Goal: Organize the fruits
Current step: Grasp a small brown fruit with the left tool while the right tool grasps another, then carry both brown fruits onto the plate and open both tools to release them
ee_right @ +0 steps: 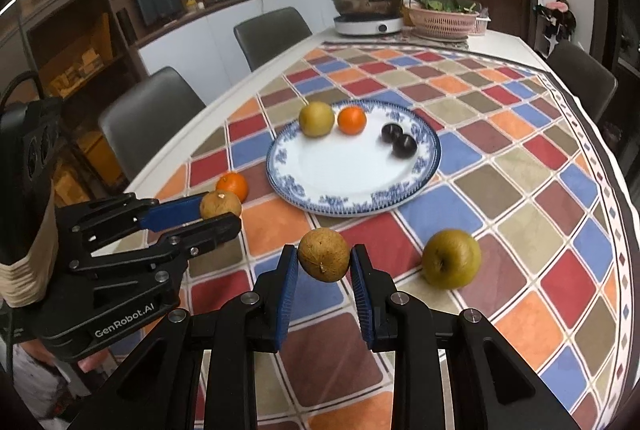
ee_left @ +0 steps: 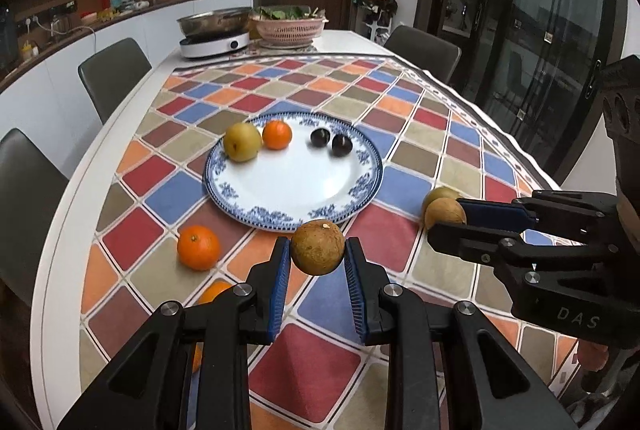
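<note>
Fruits lie partly on the blue-and-white plate (ee_left: 224, 186) and partly on the chequered tablecloth (ee_left: 308, 382). From the left wrist view, the left gripper (ee_left: 318, 250) is clamped on a small round brown fruit (ee_left: 317, 247), its blue pads (ee_left: 282, 270) pressing at the widest part on either side, and the fruit is clear of the cloth. Its skin looks dull and rough, so I judge it light, firm and not slippery; a hold across the middle suits it. To the right, the right gripper (ee_left: 444, 220) pinches a second brown fruit (ee_left: 445, 213), with a greenish pear (ee_left: 440, 195) just behind it. On the plate sit a yellow pear (ee_left: 242, 142) touching an orange (ee_left: 277, 135), and two dark plums (ee_left: 331, 142) side by side. Another orange (ee_left: 199, 247) rests on the cloth near the plate.

From the right wrist view, the right gripper (ee_right: 324, 261) grips its brown fruit (ee_right: 324, 260) between the pads, likewise at the widest part. The loose pear (ee_right: 451, 259) stands just beside it on the cloth; it is larger, probably heavier and smoother, and would want a wider hold round its belly, gently, since pears bruise. The left gripper (ee_right: 222, 209) shows at the left, closed on its fruit (ee_right: 221, 205), the loose orange (ee_right: 233, 184) behind.
</note>
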Available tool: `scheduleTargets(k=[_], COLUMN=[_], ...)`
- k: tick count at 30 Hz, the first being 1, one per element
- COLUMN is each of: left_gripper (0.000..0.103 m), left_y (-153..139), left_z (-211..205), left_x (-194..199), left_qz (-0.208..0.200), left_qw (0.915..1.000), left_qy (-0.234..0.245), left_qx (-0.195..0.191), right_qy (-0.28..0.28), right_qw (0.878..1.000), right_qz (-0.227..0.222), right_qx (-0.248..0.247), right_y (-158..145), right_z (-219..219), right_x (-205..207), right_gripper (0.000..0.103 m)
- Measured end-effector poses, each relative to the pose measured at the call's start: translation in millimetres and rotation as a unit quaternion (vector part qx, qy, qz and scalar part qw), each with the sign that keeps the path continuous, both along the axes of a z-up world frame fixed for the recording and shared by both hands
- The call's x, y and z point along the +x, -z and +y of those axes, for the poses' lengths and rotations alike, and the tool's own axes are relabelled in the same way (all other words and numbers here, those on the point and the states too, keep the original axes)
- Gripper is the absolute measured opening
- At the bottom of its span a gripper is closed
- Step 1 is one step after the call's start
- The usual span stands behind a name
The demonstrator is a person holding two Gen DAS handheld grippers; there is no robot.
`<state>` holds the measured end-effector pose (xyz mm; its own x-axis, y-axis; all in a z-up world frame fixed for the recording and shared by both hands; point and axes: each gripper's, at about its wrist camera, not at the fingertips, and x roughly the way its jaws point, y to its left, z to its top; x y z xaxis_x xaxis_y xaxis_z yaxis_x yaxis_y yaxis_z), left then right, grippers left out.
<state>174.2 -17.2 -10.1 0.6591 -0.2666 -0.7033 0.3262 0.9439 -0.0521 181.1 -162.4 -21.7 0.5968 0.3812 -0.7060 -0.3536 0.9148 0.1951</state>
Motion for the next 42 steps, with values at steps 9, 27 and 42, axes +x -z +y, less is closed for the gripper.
scheduleTargets(k=[9,27,42], left_gripper=[0.028,0.028,0.028], left_y=[-20,-32,-16], left_z=[-1,2,13], left_x=[9,68,129], left_qz=[-0.021,-0.013,0.018], left_qw=[0.9998,0.9993,0.9994], left_qy=[-0.004,-0.018,-0.021], left_qx=[-0.004,-0.031,-0.020], right_qy=[-0.008,-0.023,-0.039], right_qw=[0.999,0.998,0.999], right_qz=[-0.033,-0.052,-0.004], right_qx=[0.004,0.005,-0.006], right_y=[-23,-43,-26], right_z=[-2,-1,12], right_x=[10,69,134], right_gripper=[0.028,0.028,0.028])
